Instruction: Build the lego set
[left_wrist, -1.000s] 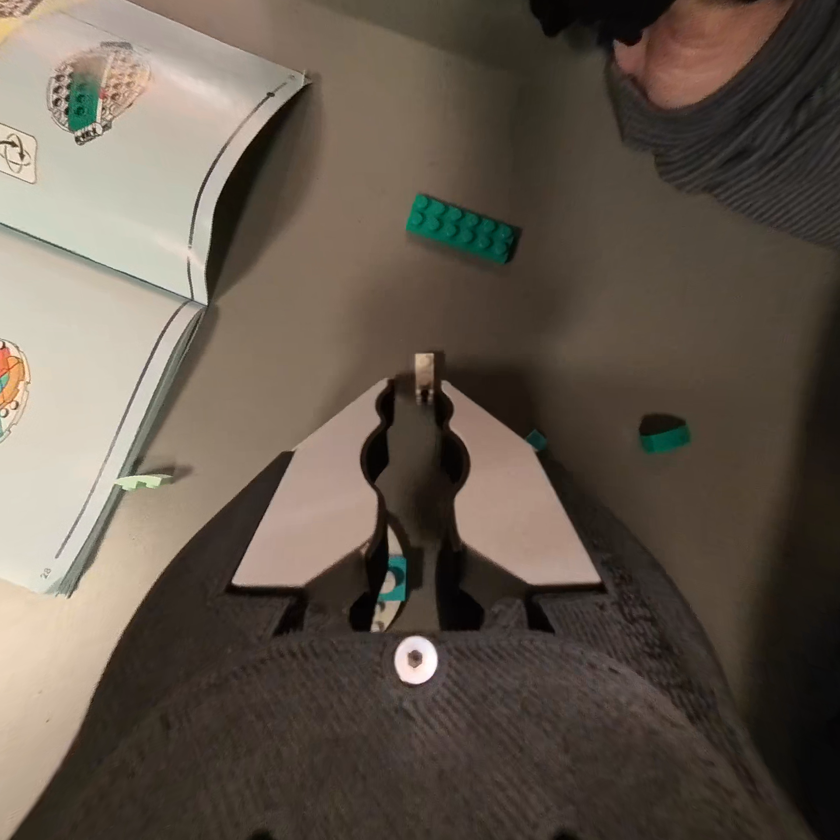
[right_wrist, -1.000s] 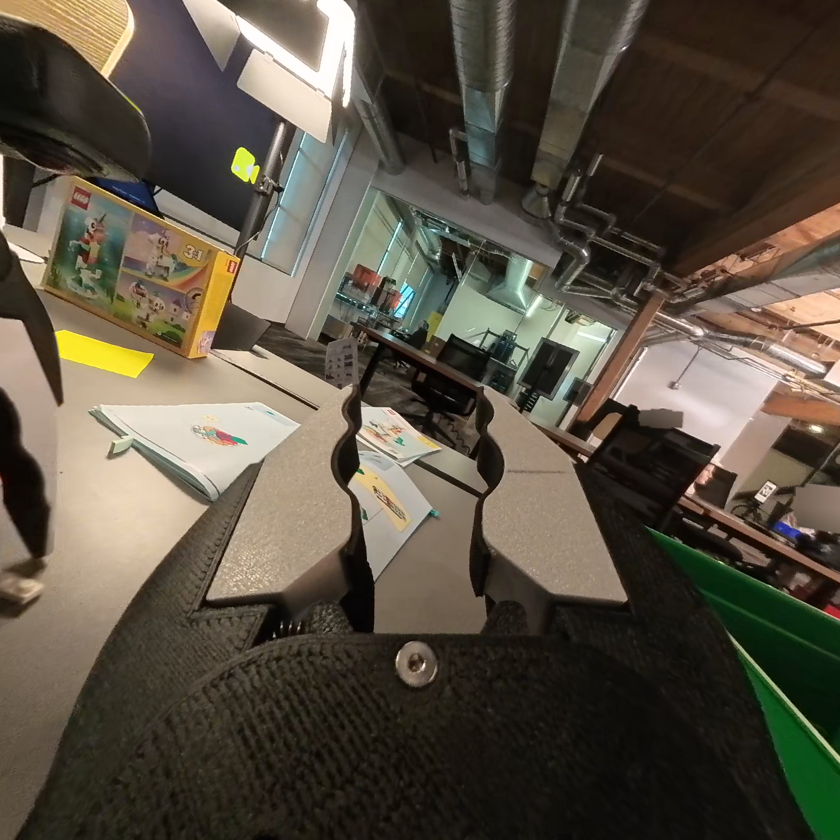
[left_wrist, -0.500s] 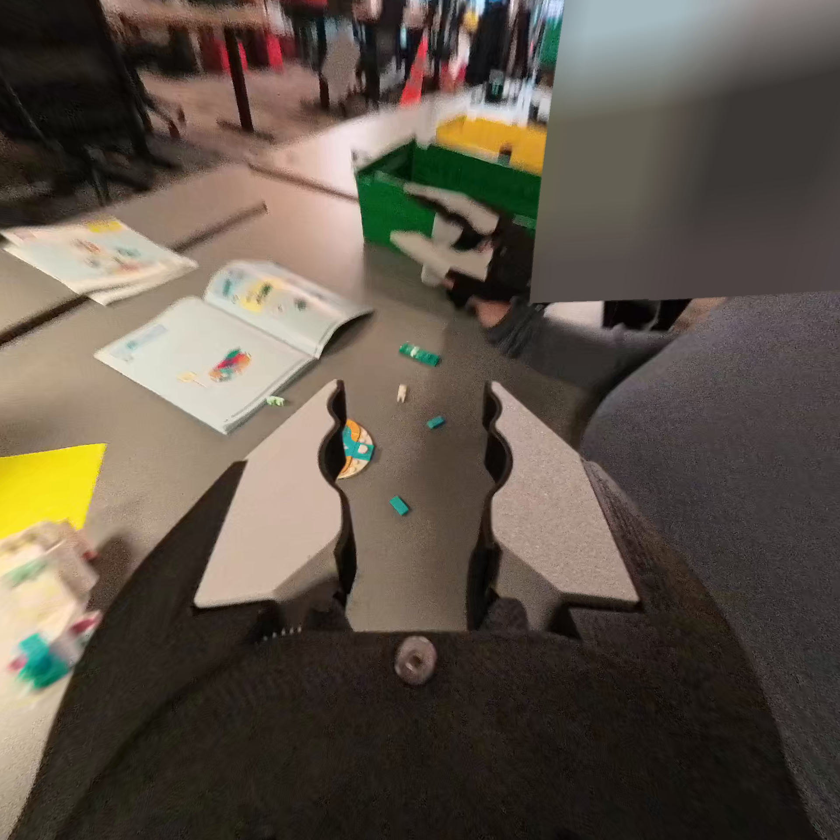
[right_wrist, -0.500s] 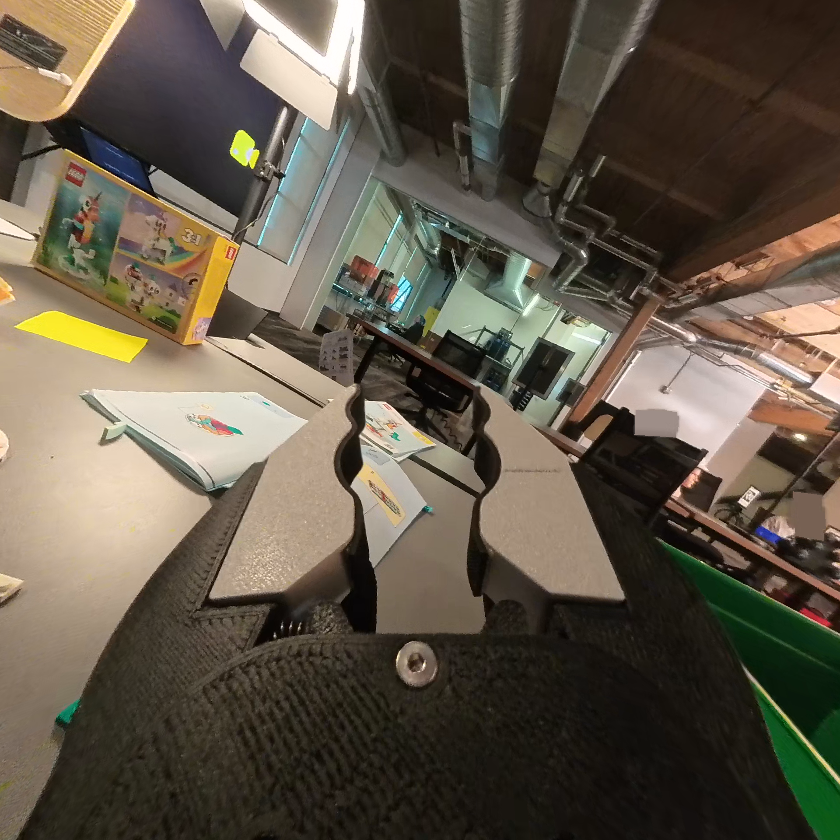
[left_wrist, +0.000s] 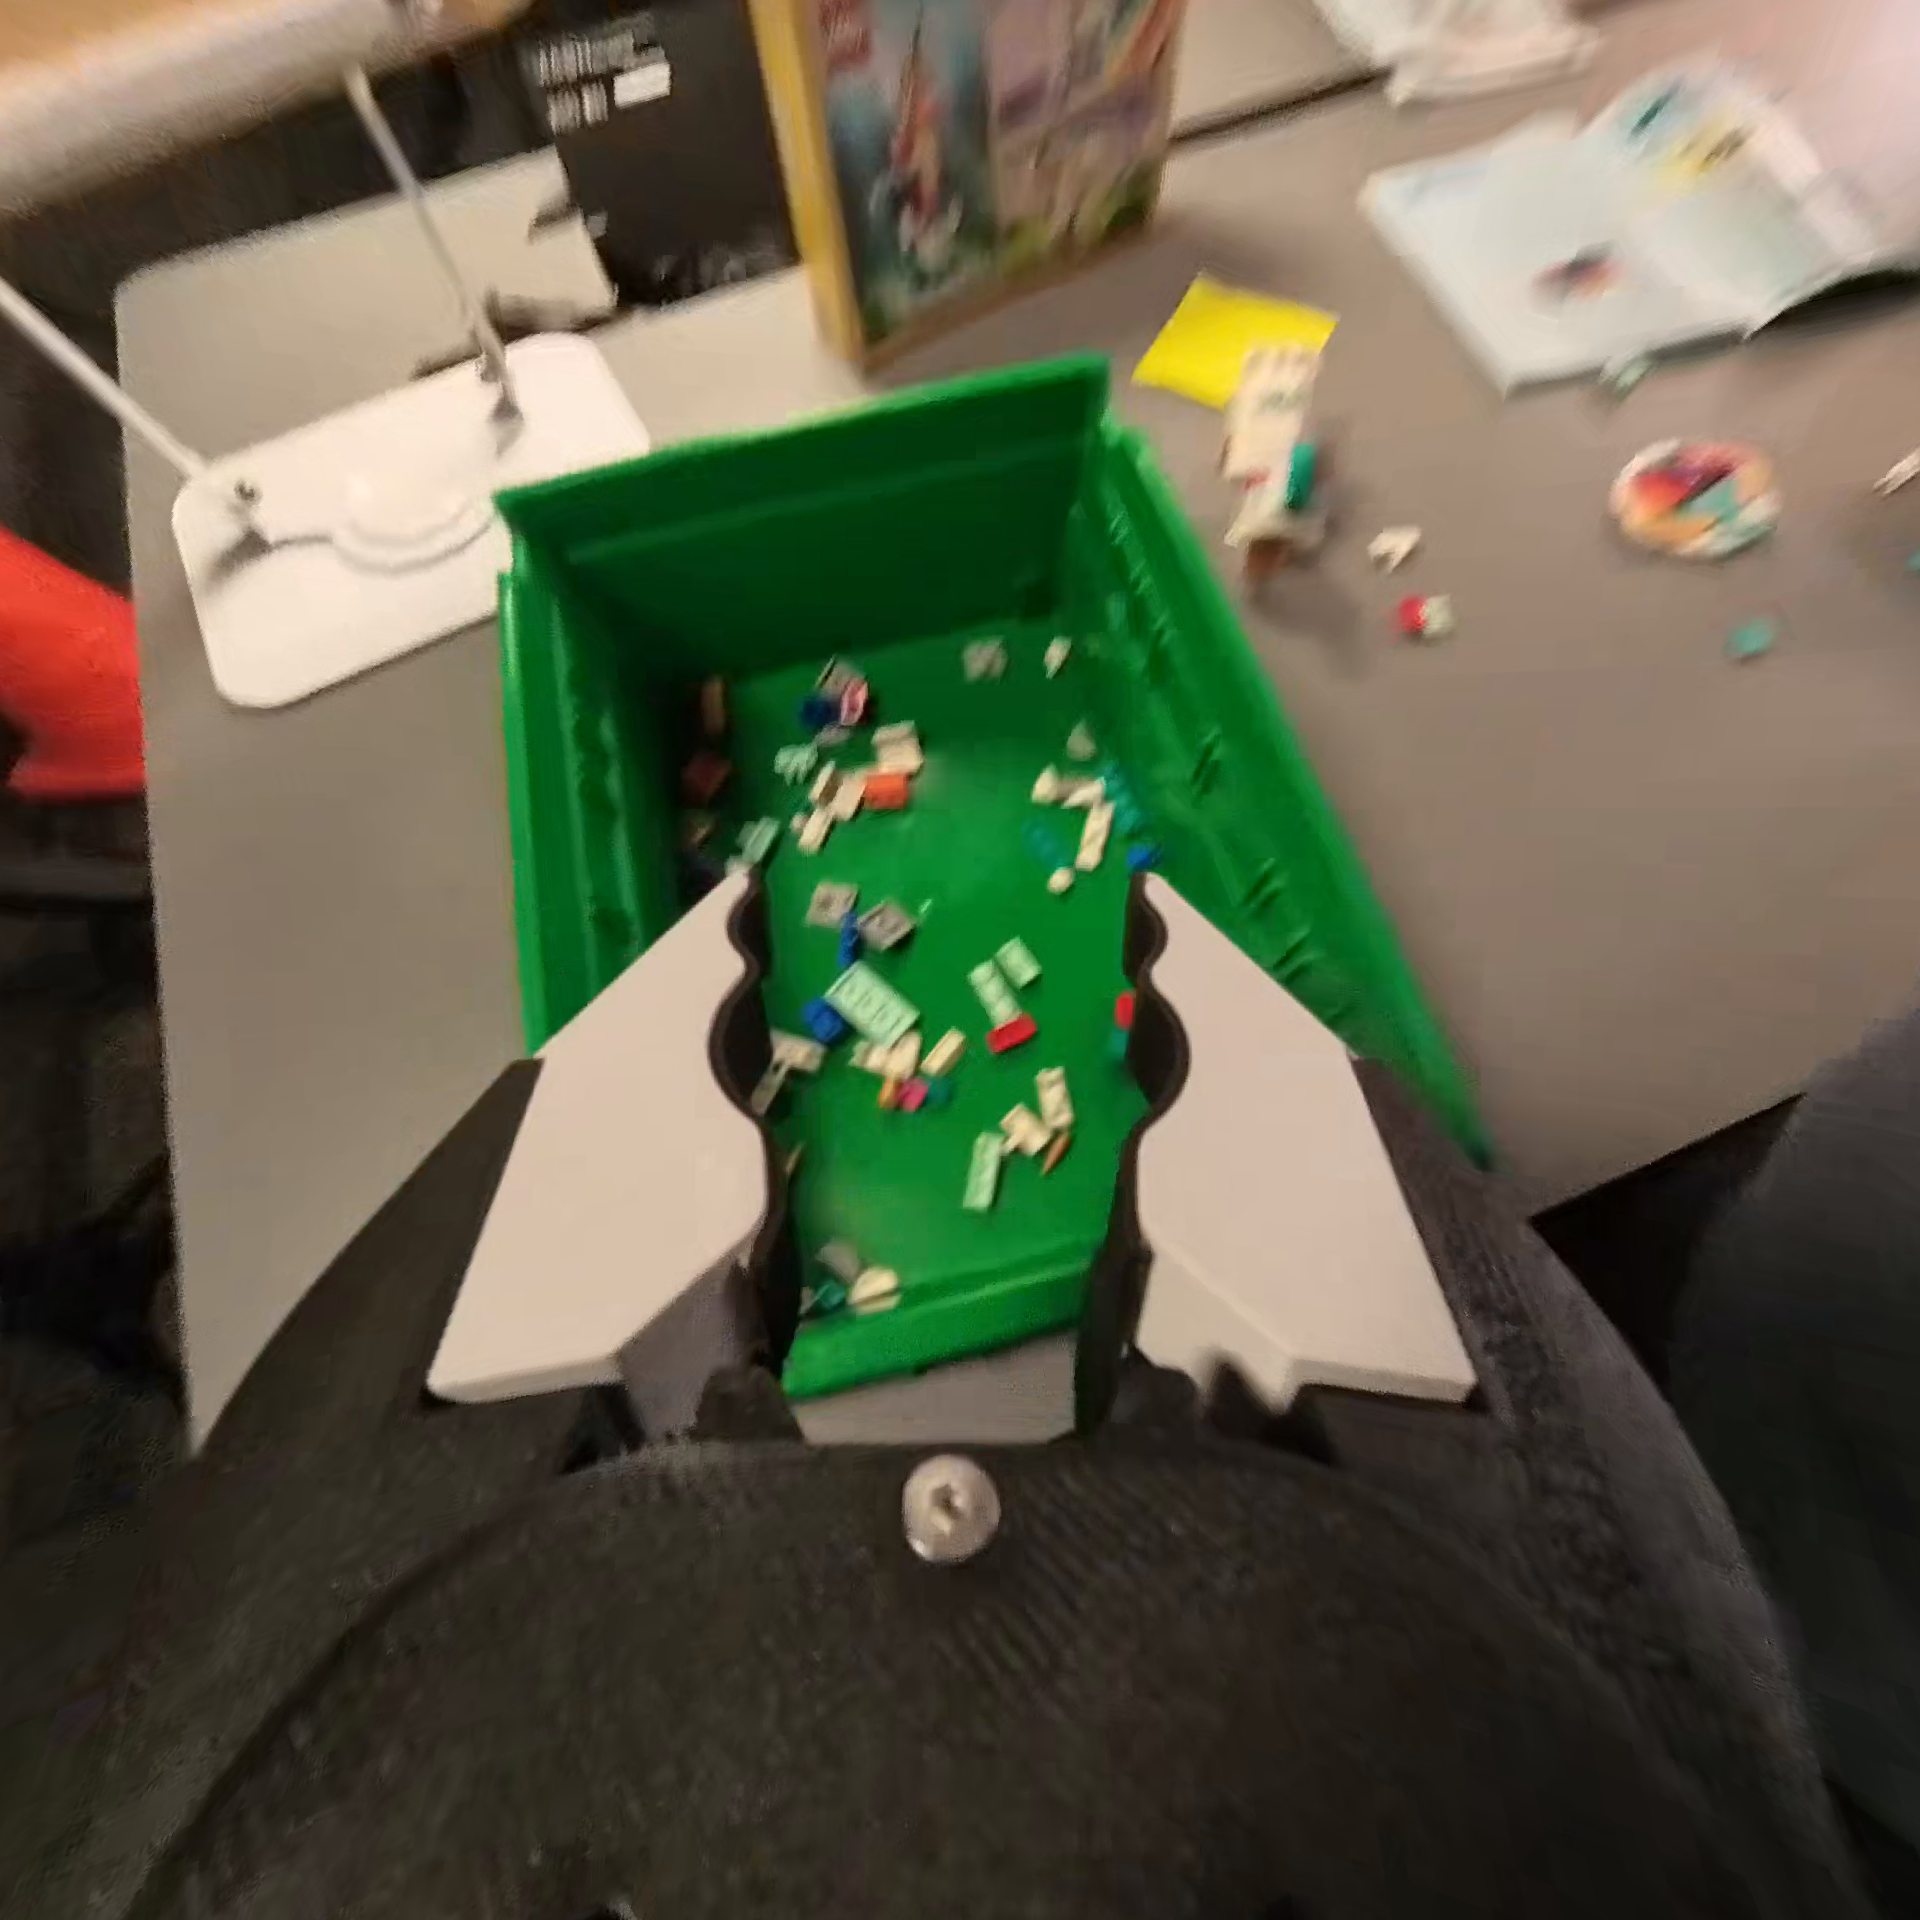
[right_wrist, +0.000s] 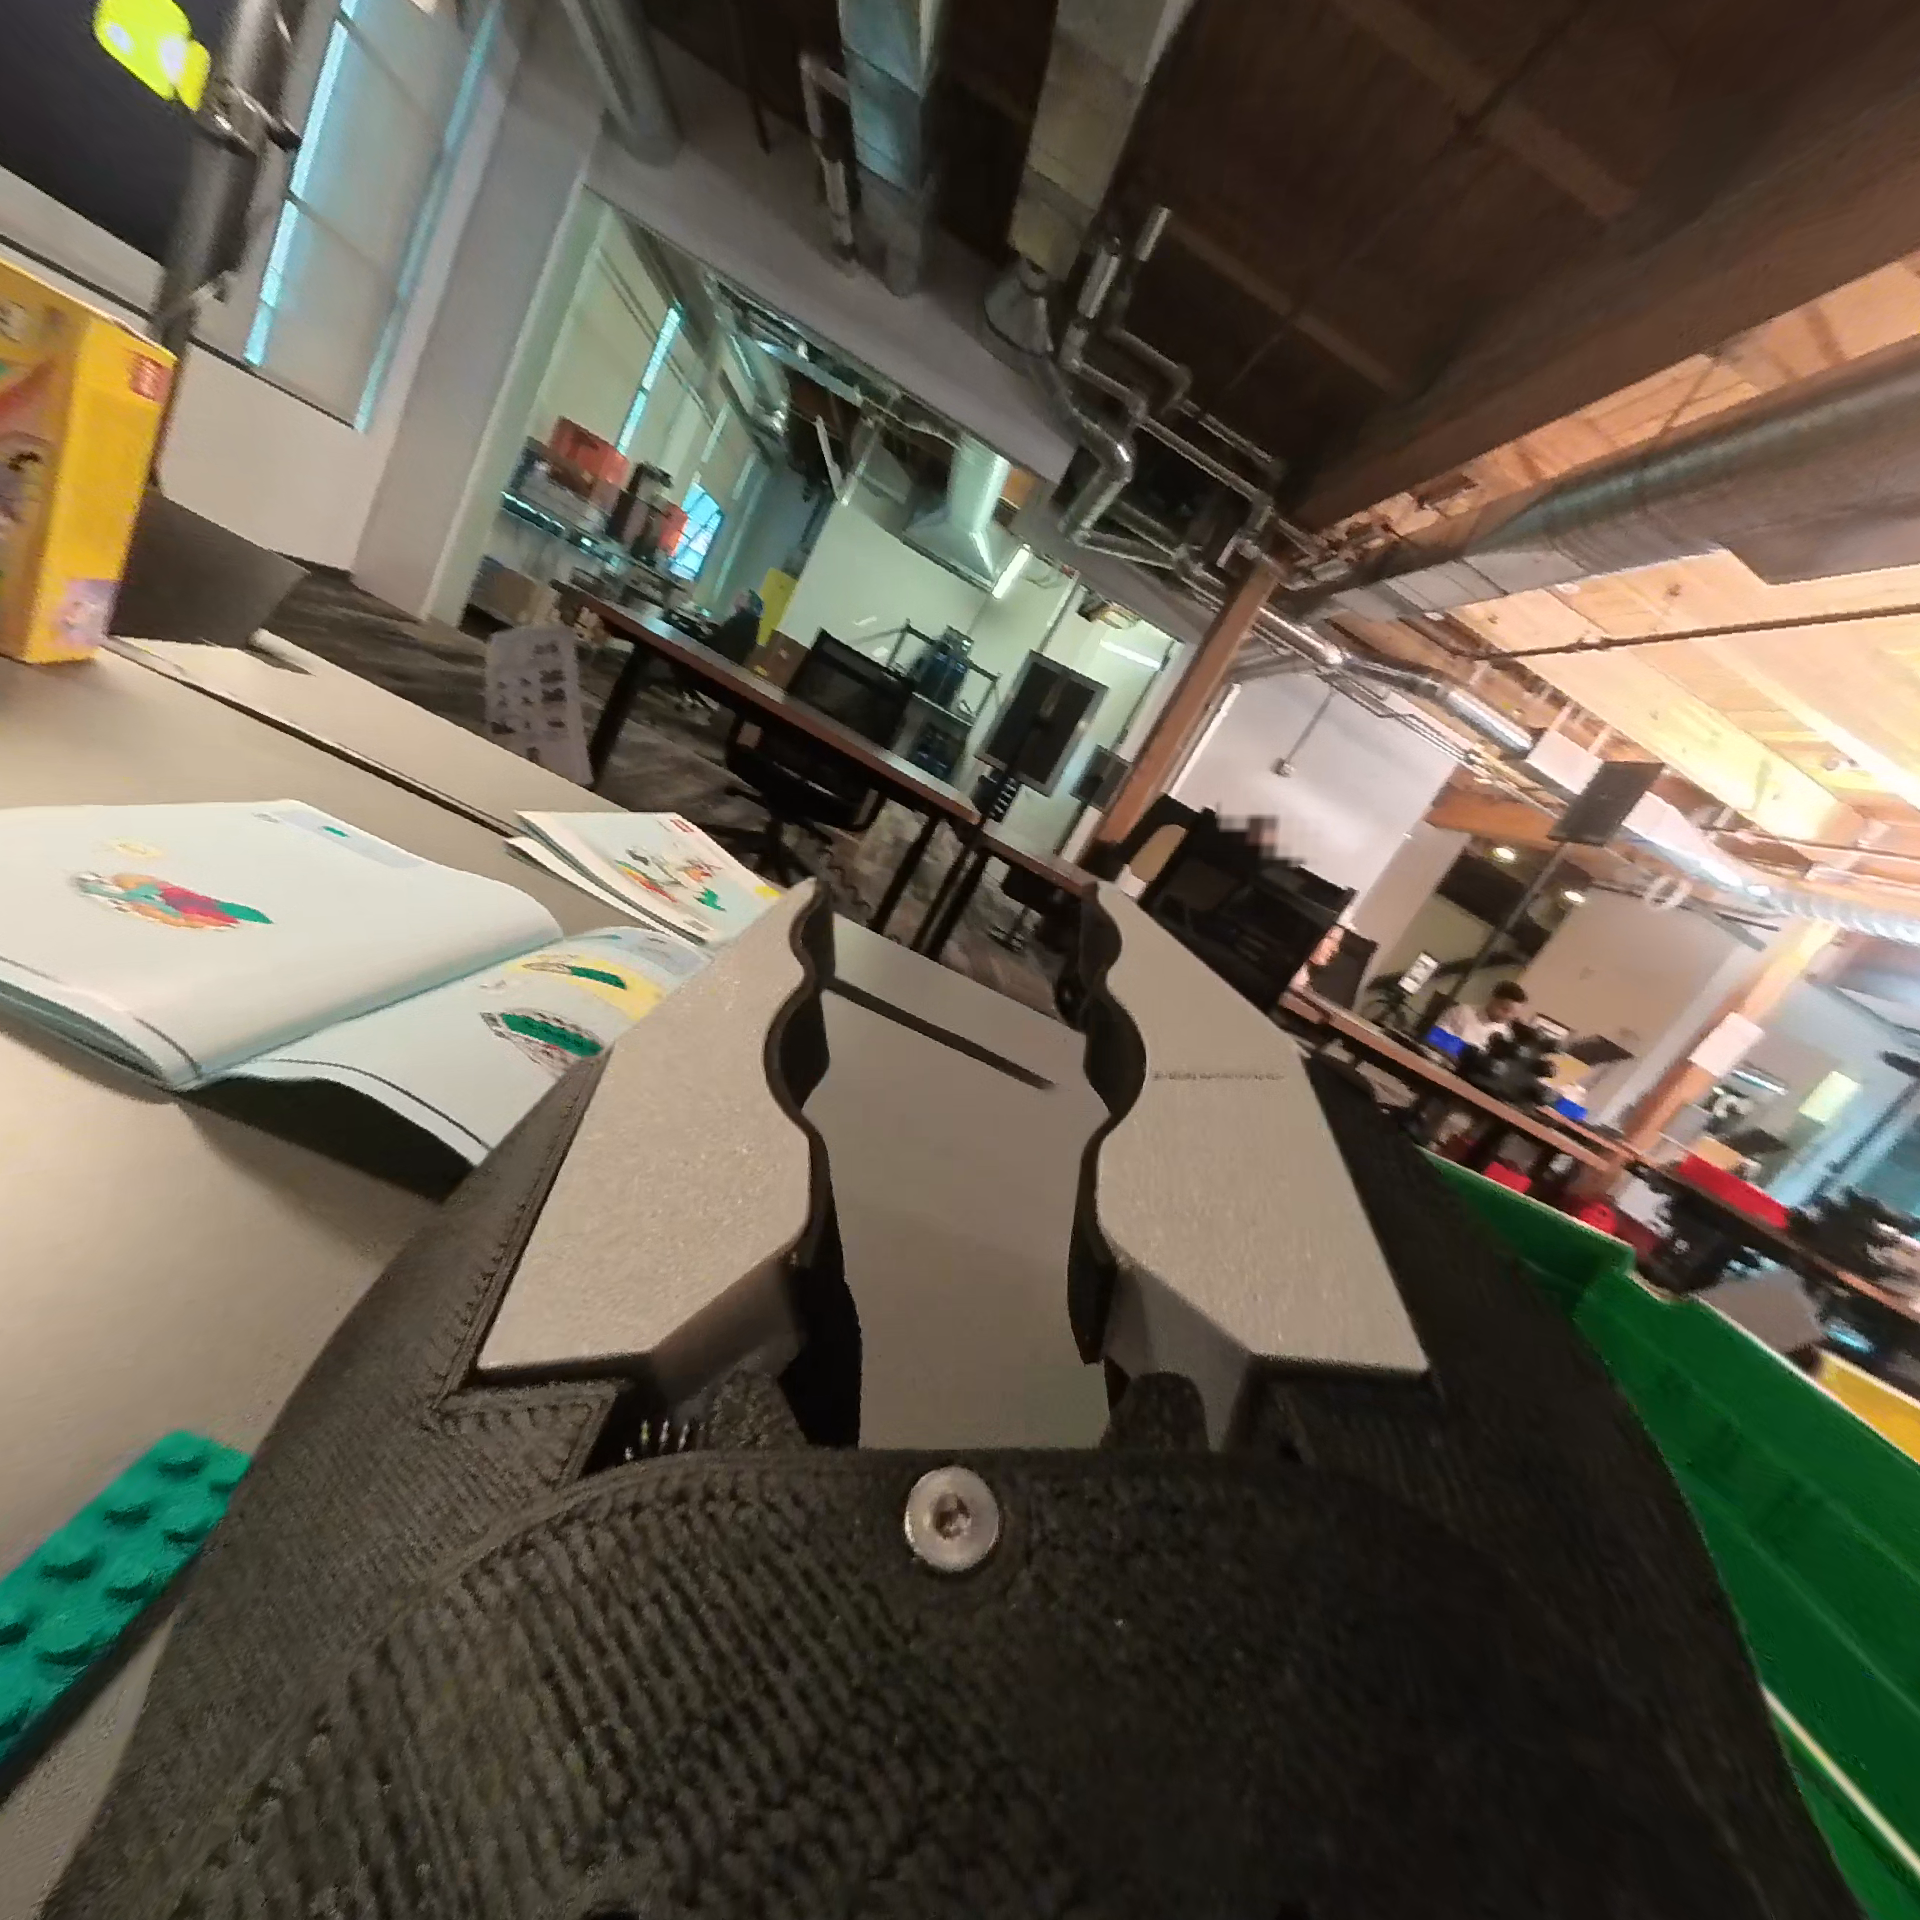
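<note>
the left gripper (left_wrist: 940, 1039), fingers spread and empty, is hovering over loose lego pieces (left_wrist: 914, 977) crowding the green bin (left_wrist: 831, 499), risking pinching several at once, while the right gripper (right_wrist: 951, 1049) is idling, parted and empty.

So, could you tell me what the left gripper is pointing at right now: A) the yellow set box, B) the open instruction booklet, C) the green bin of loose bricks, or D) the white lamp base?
C: the open left gripper frames the green bin, with loose bricks scattered on its floor between the fingers.
</note>
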